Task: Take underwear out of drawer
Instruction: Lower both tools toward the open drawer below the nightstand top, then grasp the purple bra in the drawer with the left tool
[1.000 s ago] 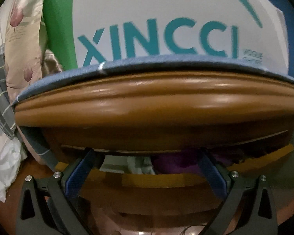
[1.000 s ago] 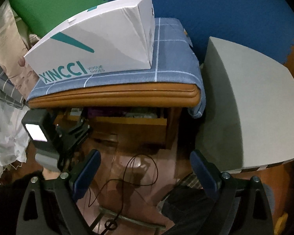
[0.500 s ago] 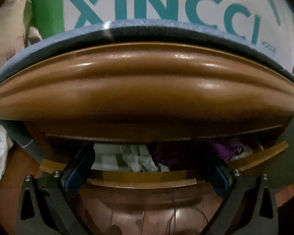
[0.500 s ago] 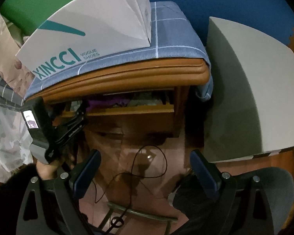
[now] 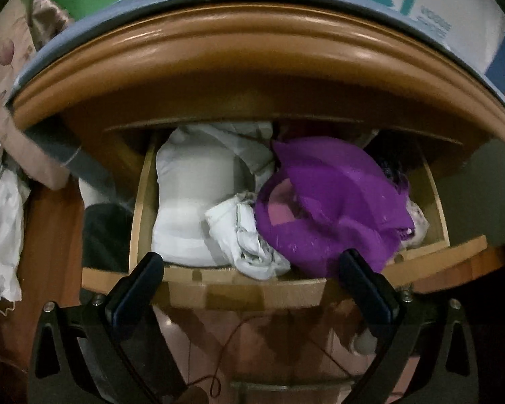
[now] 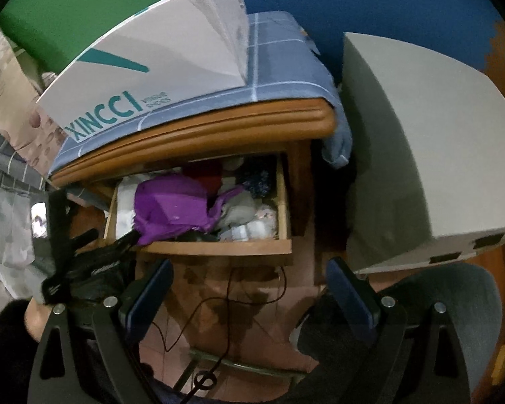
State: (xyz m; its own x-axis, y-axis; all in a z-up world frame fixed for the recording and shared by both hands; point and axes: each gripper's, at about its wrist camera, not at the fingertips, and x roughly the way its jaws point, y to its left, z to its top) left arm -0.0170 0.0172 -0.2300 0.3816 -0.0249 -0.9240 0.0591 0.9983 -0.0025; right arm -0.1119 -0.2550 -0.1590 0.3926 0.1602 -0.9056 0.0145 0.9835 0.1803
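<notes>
The wooden drawer (image 5: 245, 288) of the nightstand stands pulled out and is full of clothes. A purple garment (image 5: 333, 208) lies on the right, crumpled white underwear (image 5: 242, 239) in the middle, a folded white piece (image 5: 192, 195) on the left. My left gripper (image 5: 252, 269) is open and empty, its fingertips at the drawer's front edge. In the right wrist view the drawer (image 6: 219, 245) and purple garment (image 6: 171, 208) show from above. My right gripper (image 6: 249, 289) is open and empty, well in front of the drawer, above the floor. The left gripper (image 6: 118, 245) shows there at the drawer's left front corner.
A white XINCCI shoe box (image 6: 151, 74) sits on a blue cloth (image 6: 279, 67) on the nightstand top. A grey box (image 6: 421, 155) stands to the right, a chair seat (image 6: 454, 303) at the lower right. A dark cable (image 6: 219, 303) lies on the floor. Bedding (image 6: 3, 168) hangs at the left.
My left gripper has risen and moved up to the drawer, so the clothes inside now show from above. My right gripper has moved closer to the nightstand.
</notes>
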